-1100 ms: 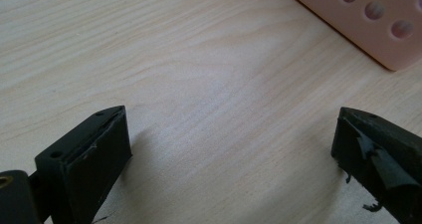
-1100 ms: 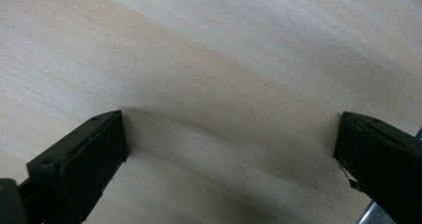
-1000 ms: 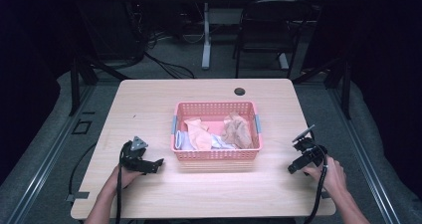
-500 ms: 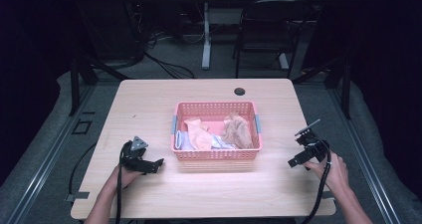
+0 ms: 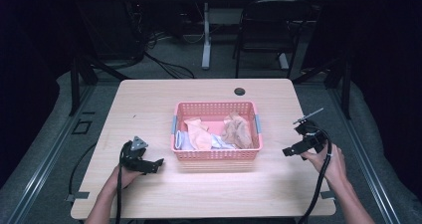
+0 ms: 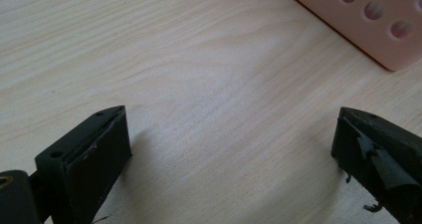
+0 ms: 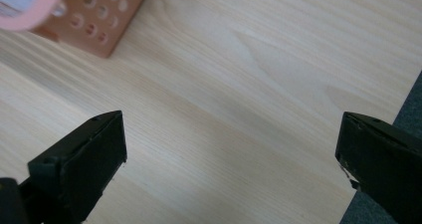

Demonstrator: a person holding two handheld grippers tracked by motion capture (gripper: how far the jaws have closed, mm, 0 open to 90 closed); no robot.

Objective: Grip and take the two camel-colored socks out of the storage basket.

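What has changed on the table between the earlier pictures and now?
The right gripper moved a little outward, toward the table's right edge, and rose slightly. Its jaws are open and hold nothing. The left gripper, the pink basket and the clothes in it stayed as they were.

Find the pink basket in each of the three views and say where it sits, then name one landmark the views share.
High view: the pink basket stands mid-table, between the two claws, with cloths inside.
Left gripper view: one perforated corner of the basket fills the top right.
Right gripper view: a perforated corner and blurred rim sit at the top left.
Shared landmark: the pale wood-grain table, which lies under the basket in all three.
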